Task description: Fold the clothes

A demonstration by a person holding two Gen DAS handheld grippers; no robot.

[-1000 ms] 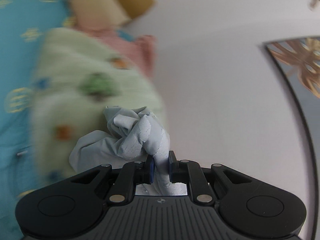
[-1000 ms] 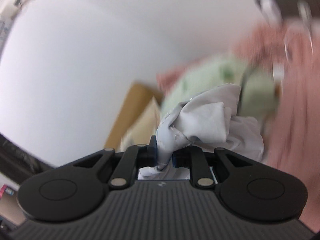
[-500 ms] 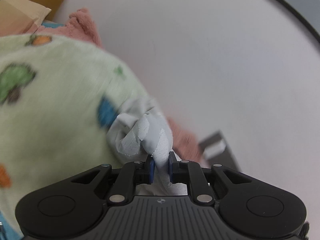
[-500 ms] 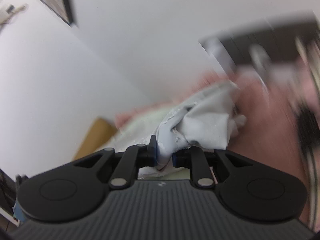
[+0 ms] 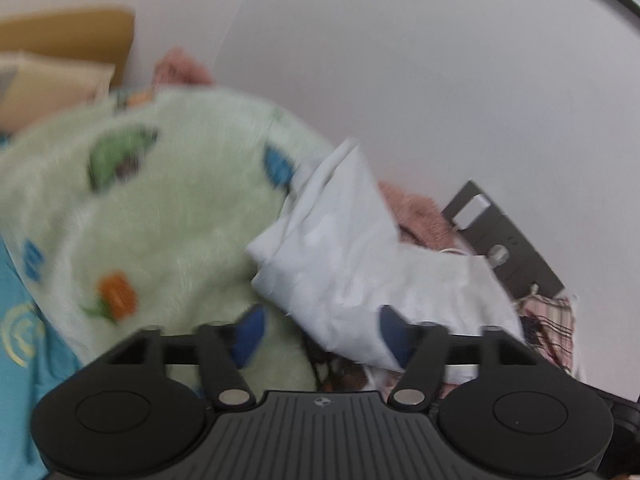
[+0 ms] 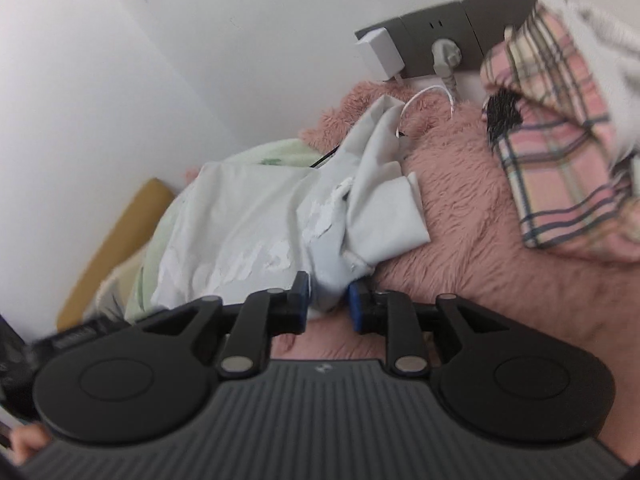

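Observation:
A pale blue-white garment (image 5: 332,248) lies crumpled on a green fleece blanket (image 5: 160,208) with cartoon prints. My left gripper (image 5: 320,332) is just in front of it. Its jaws are opening and stand wide, and the cloth's near edge drapes loosely over the right fingertip (image 5: 394,334). In the right wrist view the same garment (image 6: 248,232) spreads across the green blanket (image 6: 276,152) and a fuzzy pink blanket (image 6: 480,220). My right gripper (image 6: 328,300) is low over it, jaws opening, with a fold of the cloth loose between the blue pads.
A white wall is close behind the pile. It carries a grey socket panel (image 6: 440,20) with a white charger (image 6: 380,54) and cable. A pink plaid garment (image 6: 560,140) lies at the right. A tan cardboard box (image 5: 68,36) stands at the left, and blue bedding (image 5: 24,340) lies below it.
Both grippers came down with the bunched garment held between them. Now it rests on the blankets. The left jaws have sprung wide, and the right jaws have parted a little.

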